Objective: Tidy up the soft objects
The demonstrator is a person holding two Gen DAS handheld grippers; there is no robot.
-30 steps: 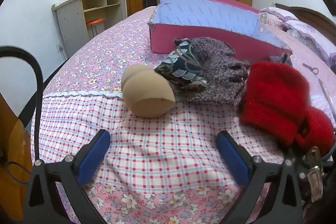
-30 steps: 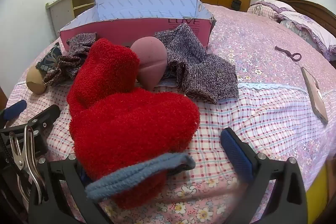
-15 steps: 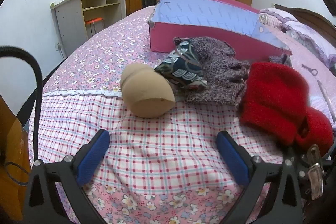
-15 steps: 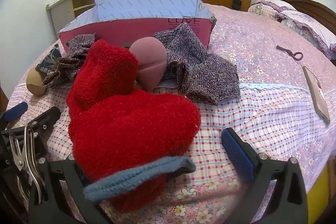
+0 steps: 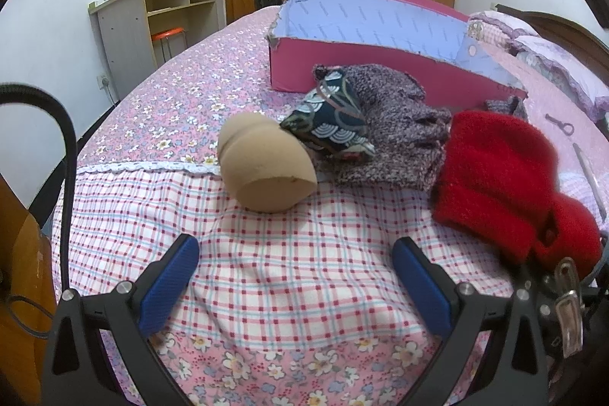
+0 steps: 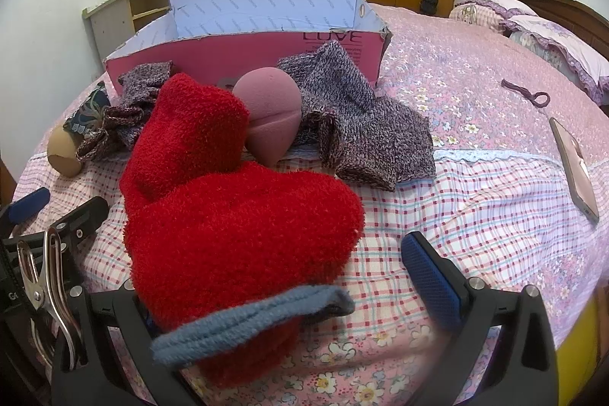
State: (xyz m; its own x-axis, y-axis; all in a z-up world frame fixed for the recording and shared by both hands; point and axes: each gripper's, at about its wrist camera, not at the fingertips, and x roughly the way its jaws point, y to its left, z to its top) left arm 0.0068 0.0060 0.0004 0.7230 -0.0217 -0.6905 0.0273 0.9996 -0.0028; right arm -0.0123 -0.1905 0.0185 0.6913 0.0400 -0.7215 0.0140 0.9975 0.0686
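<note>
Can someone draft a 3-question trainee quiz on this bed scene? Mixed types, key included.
1. True or false: the left claw is shut on the tan sponge.
2. Which item lies nearest the right claw? A) pink sponge B) red fuzzy sock C) phone
3. Fill in: the soft items lie on the bed in front of the pink ___.

Key: 1 false, it is open with only bedspread between its pads; 2 B; 3 box.
</note>
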